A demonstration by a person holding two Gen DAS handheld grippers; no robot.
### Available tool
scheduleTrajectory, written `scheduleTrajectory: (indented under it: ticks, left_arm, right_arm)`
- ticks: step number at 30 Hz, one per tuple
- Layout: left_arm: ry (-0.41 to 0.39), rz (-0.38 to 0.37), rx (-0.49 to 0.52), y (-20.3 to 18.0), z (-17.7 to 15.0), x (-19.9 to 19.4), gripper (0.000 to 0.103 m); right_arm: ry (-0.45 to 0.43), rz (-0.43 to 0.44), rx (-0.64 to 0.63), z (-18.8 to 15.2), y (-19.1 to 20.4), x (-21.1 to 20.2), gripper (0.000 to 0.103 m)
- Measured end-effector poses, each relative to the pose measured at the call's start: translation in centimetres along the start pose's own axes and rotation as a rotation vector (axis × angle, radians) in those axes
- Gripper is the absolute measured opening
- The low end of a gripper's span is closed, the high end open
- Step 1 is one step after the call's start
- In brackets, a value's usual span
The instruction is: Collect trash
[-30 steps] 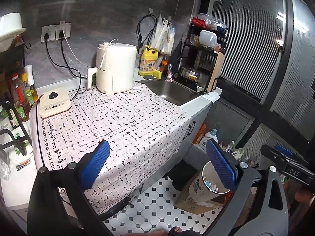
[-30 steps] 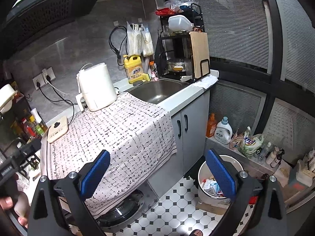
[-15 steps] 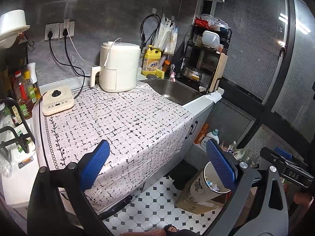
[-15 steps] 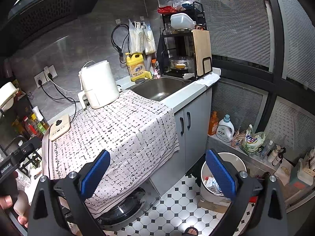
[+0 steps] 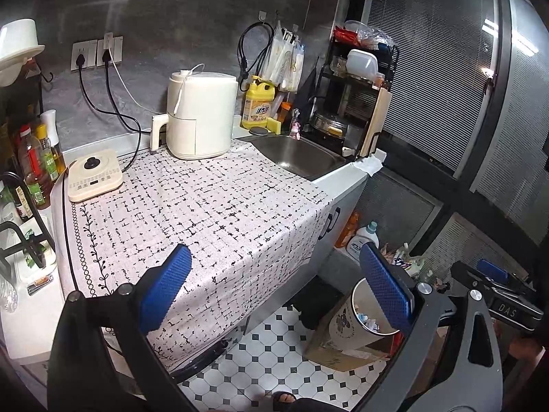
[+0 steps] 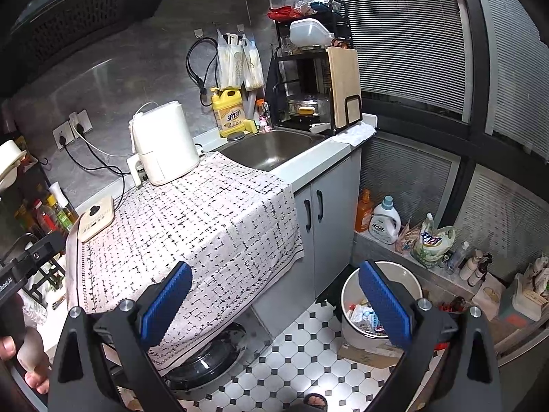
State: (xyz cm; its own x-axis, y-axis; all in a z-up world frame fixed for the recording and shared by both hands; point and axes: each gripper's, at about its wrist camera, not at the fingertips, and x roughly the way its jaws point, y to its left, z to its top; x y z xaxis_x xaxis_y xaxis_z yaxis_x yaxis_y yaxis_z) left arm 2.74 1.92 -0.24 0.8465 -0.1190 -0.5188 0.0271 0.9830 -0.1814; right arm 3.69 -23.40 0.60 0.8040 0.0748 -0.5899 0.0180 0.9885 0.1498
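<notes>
Both hand-held grippers are up in the air over the kitchen, holding nothing. Left hand-held gripper: blue pads spread wide apart, hovering off the front edge of the worktop. Right hand-held gripper: pads likewise wide apart, further right, above the tiled floor.

Trash bin stands on the floor just right of the grey cabinet, on a piece of flattened cardboard. Wrappers and paper scraps lie inside it. From the left view the same bin shows partly behind the right pad.

Worktop carries a patterned cloth hanging over the front, with a cream air fryer at the back and a flat control unit to its left. Sink sits right of the cloth, yellow detergent jug behind it.
</notes>
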Motion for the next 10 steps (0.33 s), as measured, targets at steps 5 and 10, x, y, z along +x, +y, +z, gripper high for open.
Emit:
scheduleTrajectory:
  ticks: [5,10]
  left_arm:
    - [0.022,-0.019,0.015,-0.5,-0.5,1.4,0.097]
    - [0.043,-0.014,-0.023,0.2,-0.8,3.2,0.097]
  right_arm:
    - [0.027,-0.019,-0.003,-0.9,-0.5,0.7,0.095]
    - [0.073,-0.028,-0.015,-1.1,-0.5,2.9,0.095]
